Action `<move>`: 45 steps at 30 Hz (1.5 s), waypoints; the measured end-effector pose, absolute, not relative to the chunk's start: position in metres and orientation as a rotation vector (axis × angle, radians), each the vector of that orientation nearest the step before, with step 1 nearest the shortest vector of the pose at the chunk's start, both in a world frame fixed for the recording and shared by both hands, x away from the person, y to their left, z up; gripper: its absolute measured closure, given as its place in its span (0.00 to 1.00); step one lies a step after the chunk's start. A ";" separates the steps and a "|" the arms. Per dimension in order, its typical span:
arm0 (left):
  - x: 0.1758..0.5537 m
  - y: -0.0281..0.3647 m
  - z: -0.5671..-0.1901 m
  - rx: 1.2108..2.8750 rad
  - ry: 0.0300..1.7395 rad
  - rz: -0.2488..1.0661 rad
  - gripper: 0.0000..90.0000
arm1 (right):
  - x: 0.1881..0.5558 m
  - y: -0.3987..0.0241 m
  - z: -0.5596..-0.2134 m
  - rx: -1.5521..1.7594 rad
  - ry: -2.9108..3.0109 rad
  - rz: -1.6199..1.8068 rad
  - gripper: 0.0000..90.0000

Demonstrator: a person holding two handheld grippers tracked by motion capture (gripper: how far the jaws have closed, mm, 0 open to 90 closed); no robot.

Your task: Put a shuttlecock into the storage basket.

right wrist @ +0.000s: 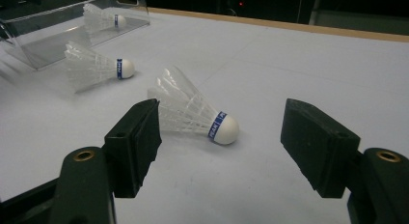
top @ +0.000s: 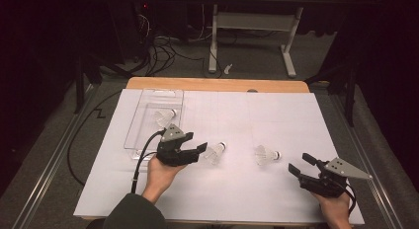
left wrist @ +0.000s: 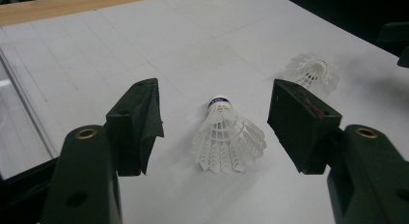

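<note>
Left gripper (top: 195,151) fingers wide | near shuttlecock (top: 216,152) lies on tabletop (top: 276,115) just ahead, cork pointing away | right gripper (top: 302,166) fingers wide, its shuttlecock (top: 267,154) farther off

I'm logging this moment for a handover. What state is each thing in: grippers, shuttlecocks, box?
left gripper: open, jaws either side of a shuttlecock, not touching it
right gripper: open, holding nothing
left shuttlecock: lying on its side on the sheet
right shuttlecock: lying on its side, free
third shuttlecock: lying inside the box
clear box: open-topped, upright on the sheet
</note>
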State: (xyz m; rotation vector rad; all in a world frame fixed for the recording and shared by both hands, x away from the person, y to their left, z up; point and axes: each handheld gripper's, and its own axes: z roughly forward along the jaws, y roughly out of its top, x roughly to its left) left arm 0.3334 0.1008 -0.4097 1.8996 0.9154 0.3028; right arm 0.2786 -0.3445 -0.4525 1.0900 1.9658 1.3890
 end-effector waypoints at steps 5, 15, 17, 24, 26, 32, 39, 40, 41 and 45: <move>0.335 0.098 -0.409 1.900 0.911 0.298 0.41 | 0.279 -0.345 -0.452 1.090 1.967 1.388 0.34; 0.339 0.093 -0.409 1.903 0.923 0.292 0.41 | 0.279 -0.345 -0.452 1.089 1.967 1.388 0.34; 0.340 0.093 -0.408 1.904 0.926 0.281 0.41 | 0.279 -0.345 -0.452 1.089 1.967 1.388 0.34; 0.343 0.088 -0.406 1.907 0.923 0.268 0.41 | 0.279 -0.345 -0.452 1.089 1.967 1.388 0.34; 0.344 0.086 -0.406 1.911 0.918 0.264 0.41 | 0.279 -0.345 -0.452 1.088 1.967 1.388 0.34; 0.347 0.081 -0.405 1.924 0.913 0.243 0.42 | 0.279 -0.345 -0.452 1.087 1.969 1.387 0.34; 0.351 0.079 -0.405 1.946 0.935 0.227 0.42 | 0.279 -0.344 -0.453 1.086 1.971 1.387 0.34; 0.352 0.079 -0.404 1.952 0.938 0.226 0.42 | 0.279 -0.344 -0.453 1.086 1.971 1.387 0.34; 0.352 0.078 -0.403 1.958 0.940 0.223 0.41 | 0.279 -0.344 -0.453 1.086 1.971 1.387 0.34; 0.353 0.077 -0.401 1.967 0.950 0.214 0.40 | 0.279 -0.344 -0.453 1.085 1.971 1.387 0.34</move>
